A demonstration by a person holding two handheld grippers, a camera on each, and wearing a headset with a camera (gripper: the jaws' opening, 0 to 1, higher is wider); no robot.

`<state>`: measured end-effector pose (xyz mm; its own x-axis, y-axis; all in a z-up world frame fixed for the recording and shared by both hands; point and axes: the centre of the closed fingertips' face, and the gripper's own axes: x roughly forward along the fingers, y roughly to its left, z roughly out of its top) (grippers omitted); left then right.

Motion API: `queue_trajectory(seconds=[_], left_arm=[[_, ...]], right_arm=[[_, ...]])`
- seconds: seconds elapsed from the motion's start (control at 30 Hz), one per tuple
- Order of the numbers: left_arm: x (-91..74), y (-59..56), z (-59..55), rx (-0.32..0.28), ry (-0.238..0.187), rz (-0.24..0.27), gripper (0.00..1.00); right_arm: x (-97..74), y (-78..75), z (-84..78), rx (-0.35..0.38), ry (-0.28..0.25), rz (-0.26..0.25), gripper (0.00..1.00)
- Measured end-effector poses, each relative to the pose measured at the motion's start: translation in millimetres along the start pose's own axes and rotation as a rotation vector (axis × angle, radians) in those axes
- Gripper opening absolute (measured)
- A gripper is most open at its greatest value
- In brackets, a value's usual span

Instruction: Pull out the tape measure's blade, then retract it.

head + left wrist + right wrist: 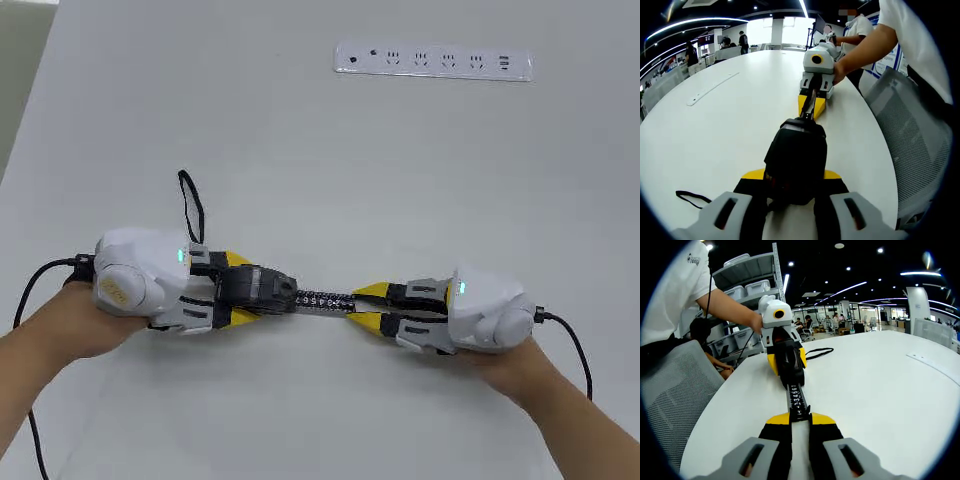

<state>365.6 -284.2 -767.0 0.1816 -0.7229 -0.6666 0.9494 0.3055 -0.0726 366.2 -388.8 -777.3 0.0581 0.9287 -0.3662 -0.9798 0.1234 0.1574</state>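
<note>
On the white surface (400,170) in front of the person, the left hand-held gripper (243,289) is clamped around the black tape measure (262,288), whose sides are mostly covered by the yellow-tipped jaws. The blade (322,299) runs out a short way, just above the surface, to the right hand-held gripper (362,306), which is closed on its far end. The blade's tip is hidden between those jaws. In the right gripper view the blade (796,400) reads 2 to 7 in white numerals before it disappears into the grip. A black strap (190,205) loops away from the tape measure and lies flat on the surface. A white power strip (432,62) lies well apart, at the far side. The surface is broad, rounded at its edge and glossy, in an open-plan office with strip lights overhead. A grey mesh chair (675,385) stands close to the edge, and shelves with plastic bins (747,275) rise behind it. The small print on the person's white sleeve (693,259) is too tiny to read. Dark cables (30,290) trail from both grippers and run out of the head view.
</note>
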Motion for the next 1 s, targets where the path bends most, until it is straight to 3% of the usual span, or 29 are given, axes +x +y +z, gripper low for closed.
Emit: queue_trajectory(seconds=[1.0], left_arm=[[1.1,0.7,-0.8,-0.001,0.000,0.002,0.32]], right_arm=[[-34.2,-5.2,-10.8,0.035,-0.006,-0.023,0.08]])
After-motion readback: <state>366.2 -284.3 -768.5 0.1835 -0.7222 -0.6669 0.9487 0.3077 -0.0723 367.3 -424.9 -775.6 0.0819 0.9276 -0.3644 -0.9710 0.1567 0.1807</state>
